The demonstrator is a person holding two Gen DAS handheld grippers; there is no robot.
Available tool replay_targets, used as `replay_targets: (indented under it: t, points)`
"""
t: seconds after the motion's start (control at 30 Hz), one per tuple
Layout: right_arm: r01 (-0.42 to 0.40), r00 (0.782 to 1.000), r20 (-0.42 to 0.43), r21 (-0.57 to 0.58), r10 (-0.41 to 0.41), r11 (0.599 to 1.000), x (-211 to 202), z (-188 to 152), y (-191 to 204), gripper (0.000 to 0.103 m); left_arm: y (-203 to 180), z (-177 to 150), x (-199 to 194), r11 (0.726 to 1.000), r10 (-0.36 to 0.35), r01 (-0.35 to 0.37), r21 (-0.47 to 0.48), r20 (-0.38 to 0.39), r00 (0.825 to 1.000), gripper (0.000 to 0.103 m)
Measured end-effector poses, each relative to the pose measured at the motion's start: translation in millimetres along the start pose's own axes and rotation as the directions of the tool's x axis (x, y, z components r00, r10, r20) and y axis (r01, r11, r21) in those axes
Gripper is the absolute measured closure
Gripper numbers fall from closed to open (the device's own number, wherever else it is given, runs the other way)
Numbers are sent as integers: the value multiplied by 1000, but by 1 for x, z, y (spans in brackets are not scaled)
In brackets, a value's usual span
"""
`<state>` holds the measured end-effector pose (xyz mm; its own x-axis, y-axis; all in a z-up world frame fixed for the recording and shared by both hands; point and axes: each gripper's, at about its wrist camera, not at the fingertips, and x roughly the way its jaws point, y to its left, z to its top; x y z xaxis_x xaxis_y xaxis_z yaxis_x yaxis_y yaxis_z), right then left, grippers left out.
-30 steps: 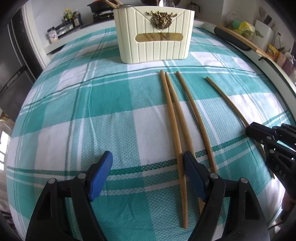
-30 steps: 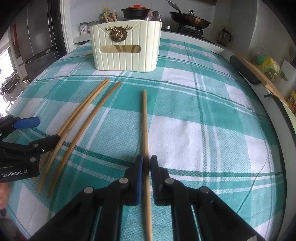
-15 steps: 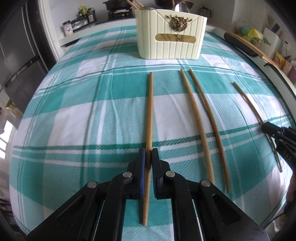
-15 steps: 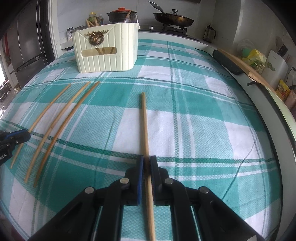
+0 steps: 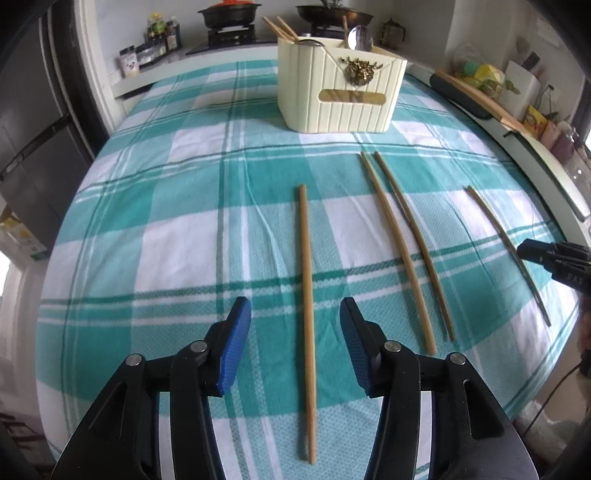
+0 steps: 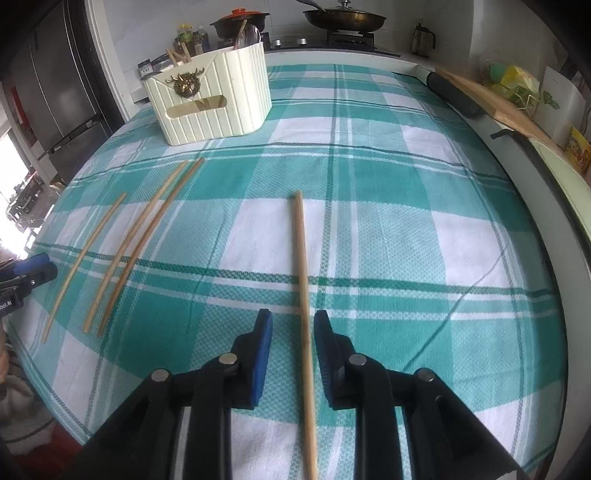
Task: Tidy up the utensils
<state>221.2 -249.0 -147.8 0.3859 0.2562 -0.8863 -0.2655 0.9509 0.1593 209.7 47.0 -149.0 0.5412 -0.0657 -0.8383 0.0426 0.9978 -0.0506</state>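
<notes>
- Where the left gripper [image 5: 295, 325] hangs closest to its camera, its jaws are opening, about half apart, tilted steeply down at the cloth; a chopstick [image 5: 307, 295] lies flat between the blue pads [image 5: 236, 347] with clear gaps on both sides, touched by neither.
- Likewise the right gripper [image 6: 293, 332] points steeply down with jaws opening, a narrower gap; another chopstick [image 6: 303, 295] lies between its pads [image 6: 263, 350], just clear of both.
- Both chopsticks rest on the checked teal-and-white tablecloth [image 5: 166, 240], their far ends aimed roughly toward the cream utensil holder [image 5: 340, 96].
- Between these two, nearer than the holder and slightly to its right in the left view, a pair of chopsticks [image 5: 406, 251] lies nearly side by side, close at the far ends and spreading toward the near ends.
- Bare cloth spreads wide to the holder's left in the left view and to its right in the right view, open room on both flanks.
- Right of the holder, the table's pale edge [image 6: 554, 229] curves past the right gripper's side; a dark roll [image 6: 454, 92] and a wooden board [image 6: 498, 107] lie along it.
- Farther on, the holder stands upright on the cloth, well apart from all four chopsticks, with more chopsticks [image 5: 280, 27] and a spoon [image 5: 360, 37] sticking out of its top and a brass stag ornament [image 5: 356, 70] on its front.
- Behind the holder, a counter carries a stove with a red-lidded pot [image 6: 240, 22] and a frying pan [image 6: 343, 16], with spice bottles [image 5: 159, 35] to the left.
- Left of it all stands a dark refrigerator [image 6: 55, 92].
</notes>
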Motion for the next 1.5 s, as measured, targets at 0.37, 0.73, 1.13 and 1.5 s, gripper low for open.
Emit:
replay_targets:
  t: [0.37, 0.73, 1.13, 1.5]
  points:
    - [9, 990, -139, -74, -19, 997, 41, 49, 2, 72, -2, 50, 59, 992, -2, 20, 124, -144, 990, 47]
    - [47, 990, -125, -123, -62, 991, 71, 86, 11, 77, -5, 80, 86, 993, 21, -1, 119, -162, 987, 95]
    - [-13, 993, 120, -67, 21, 998, 2, 106, 11, 96, 7, 103, 7, 999, 19, -22, 37, 70, 997, 98]
    - [10, 913, 402, -177, 64, 984, -130, 96, 47, 96, 18, 103, -106, 999, -47, 50, -4, 293, 955, 98]
